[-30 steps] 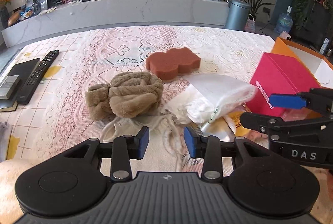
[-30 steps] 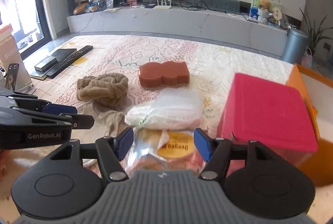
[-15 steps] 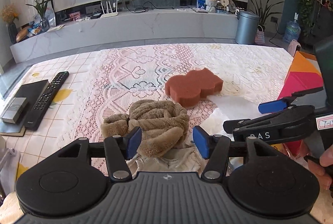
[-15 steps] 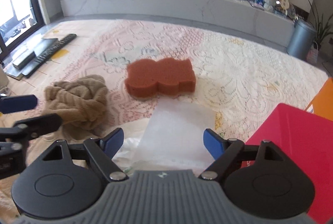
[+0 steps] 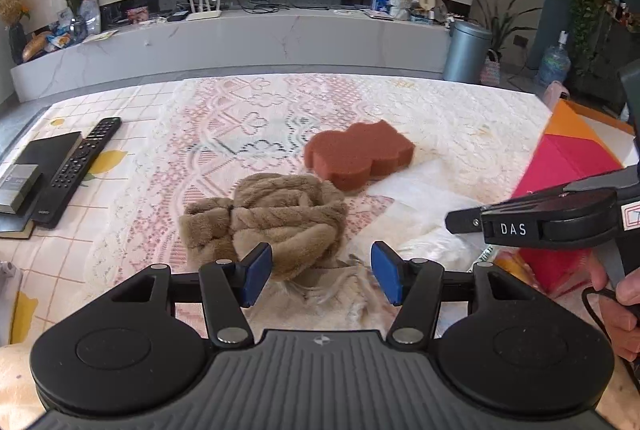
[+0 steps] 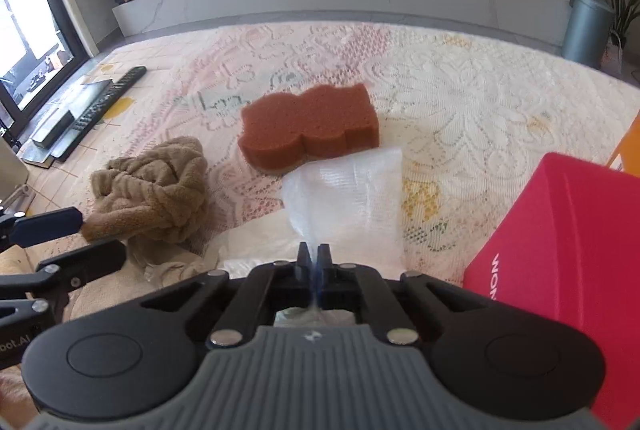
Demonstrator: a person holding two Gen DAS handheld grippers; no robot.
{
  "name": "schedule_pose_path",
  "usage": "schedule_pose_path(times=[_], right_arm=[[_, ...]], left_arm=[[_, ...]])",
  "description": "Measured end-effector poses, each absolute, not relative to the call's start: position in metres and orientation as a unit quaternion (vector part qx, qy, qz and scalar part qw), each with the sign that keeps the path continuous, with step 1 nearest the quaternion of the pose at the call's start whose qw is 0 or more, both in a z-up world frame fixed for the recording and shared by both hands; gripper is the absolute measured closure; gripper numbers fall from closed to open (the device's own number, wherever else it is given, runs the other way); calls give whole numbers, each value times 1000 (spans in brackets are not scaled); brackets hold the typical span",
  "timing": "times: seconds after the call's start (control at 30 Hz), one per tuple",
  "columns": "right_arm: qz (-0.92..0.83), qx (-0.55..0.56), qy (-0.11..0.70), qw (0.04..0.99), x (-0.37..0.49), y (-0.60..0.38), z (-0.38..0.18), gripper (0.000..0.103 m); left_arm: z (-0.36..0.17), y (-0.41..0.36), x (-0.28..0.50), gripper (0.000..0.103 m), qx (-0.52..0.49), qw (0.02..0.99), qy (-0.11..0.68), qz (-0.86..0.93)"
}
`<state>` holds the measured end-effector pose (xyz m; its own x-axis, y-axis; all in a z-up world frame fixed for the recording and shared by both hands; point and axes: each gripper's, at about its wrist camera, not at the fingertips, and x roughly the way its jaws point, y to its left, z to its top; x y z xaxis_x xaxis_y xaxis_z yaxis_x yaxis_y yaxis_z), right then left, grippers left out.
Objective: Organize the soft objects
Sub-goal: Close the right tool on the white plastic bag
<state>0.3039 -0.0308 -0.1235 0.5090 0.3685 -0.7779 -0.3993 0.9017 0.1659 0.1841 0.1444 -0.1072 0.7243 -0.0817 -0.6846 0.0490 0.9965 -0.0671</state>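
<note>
Pinching the near edge of the clear plastic bag [image 6: 348,198], the right claw [image 6: 313,262] has its jaws pressed together on the film. The bag lies on the lace-covered table [image 6: 460,98], touching the brown sponge [image 6: 310,126] (far end). The left claw [image 5: 318,278] is spread, empty, just before the tan plush towel [image 5: 276,218].
</note>
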Motion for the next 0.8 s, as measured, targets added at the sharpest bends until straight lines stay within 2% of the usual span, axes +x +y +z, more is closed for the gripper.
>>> schedule_pose_path(times=[0.2, 0.3, 0.4, 0.67, 0.77, 0.8], right_arm=[[232, -2, 428, 874, 275, -47, -103, 103], [245, 12, 430, 869, 258, -53, -101, 103], [240, 5, 424, 873, 242, -53, -106, 103], [229, 18, 430, 873, 235, -56, -129, 103], [228, 9, 430, 873, 233, -56, -136, 100], [228, 7, 427, 875, 232, -57, -137, 96]], left_arm=[[-110, 128, 180, 36, 0, 919, 388, -76], [-115, 130, 180, 36, -9, 903, 426, -57], [-126, 134, 180, 36, -27, 888, 457, -45], [-157, 114, 183, 35, 33, 859, 509, -44], [-161, 111, 184, 34, 44, 854, 518, -37], [-161, 111, 184, 34, 45, 854, 518, -36]])
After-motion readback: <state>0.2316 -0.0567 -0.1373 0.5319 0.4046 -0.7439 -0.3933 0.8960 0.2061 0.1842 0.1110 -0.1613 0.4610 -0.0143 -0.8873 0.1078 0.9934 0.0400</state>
